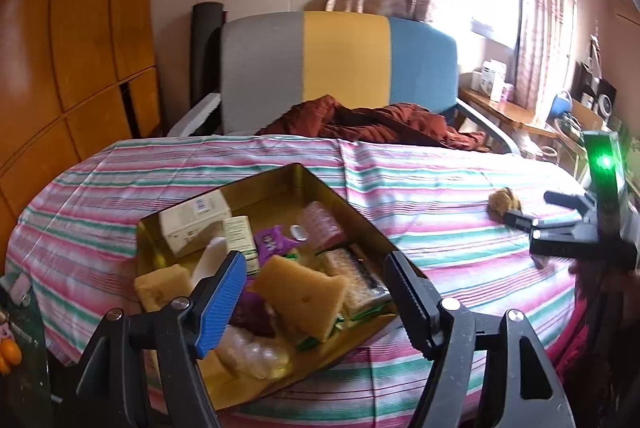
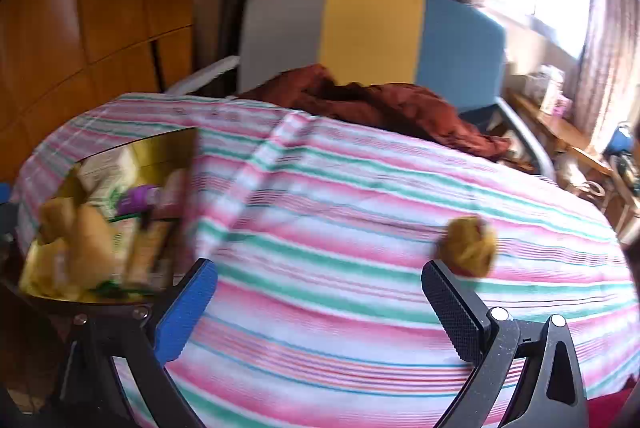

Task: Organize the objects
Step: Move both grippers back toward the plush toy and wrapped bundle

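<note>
A gold tin (image 1: 328, 188) full of boxes and packets sits at the left of the striped-cloth bench (image 1: 440, 188). The left gripper (image 1: 316, 292) hovers above it, released and empty. Further right, a small brown toy (image 2: 470, 246) lies just beyond the released right gripper (image 2: 320, 304).

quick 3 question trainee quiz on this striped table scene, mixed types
1. True or false: the small tan fuzzy ball lies inside the gold rectangular metal tin.
2. Which gripper is nearer that ball? A left B right
3. Fill in: both grippers are ____.

Key: 1 false, it lies on the pink and green striped tablecloth; 2 B; 3 open, holding nothing.
</note>
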A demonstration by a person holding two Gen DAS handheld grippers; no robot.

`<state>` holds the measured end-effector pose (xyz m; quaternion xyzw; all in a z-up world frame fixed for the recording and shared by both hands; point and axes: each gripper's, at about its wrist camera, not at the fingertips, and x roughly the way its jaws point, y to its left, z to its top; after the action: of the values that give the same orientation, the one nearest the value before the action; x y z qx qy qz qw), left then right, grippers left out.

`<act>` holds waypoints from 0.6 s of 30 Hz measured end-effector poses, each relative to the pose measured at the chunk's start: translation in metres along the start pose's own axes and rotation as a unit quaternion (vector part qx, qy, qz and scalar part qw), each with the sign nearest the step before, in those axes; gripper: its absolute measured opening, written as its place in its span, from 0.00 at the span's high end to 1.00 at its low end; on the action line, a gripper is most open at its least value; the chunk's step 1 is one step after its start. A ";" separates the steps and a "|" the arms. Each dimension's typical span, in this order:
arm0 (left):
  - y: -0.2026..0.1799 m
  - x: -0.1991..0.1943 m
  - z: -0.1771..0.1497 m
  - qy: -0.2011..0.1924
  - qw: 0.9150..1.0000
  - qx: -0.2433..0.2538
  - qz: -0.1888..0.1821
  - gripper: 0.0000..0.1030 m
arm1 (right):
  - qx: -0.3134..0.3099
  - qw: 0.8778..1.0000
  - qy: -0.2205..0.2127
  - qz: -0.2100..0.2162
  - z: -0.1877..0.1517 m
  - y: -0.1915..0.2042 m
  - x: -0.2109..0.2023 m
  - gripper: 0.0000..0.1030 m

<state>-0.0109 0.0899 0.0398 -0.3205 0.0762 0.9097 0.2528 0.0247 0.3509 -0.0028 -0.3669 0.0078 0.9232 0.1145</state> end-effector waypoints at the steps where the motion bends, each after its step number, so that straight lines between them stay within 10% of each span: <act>1: -0.002 0.001 0.000 0.001 1.000 0.003 -0.003 0.30 | 0.004 1.000 0.001 -0.011 0.001 -0.010 0.000 0.00; 11: -0.053 0.012 0.010 0.018 0.997 0.051 -0.063 0.27 | 0.097 0.986 0.014 -0.139 -0.003 -0.142 0.004 0.00; 18: -0.101 0.028 0.017 0.032 0.988 0.091 -0.125 0.23 | 0.326 0.937 0.018 -0.121 -0.044 -0.233 0.002 0.00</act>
<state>0.0131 0.1936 0.0384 -0.3318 0.1259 0.8498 0.3897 0.1034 0.5743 -0.0197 -0.3242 0.2656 0.8424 0.3387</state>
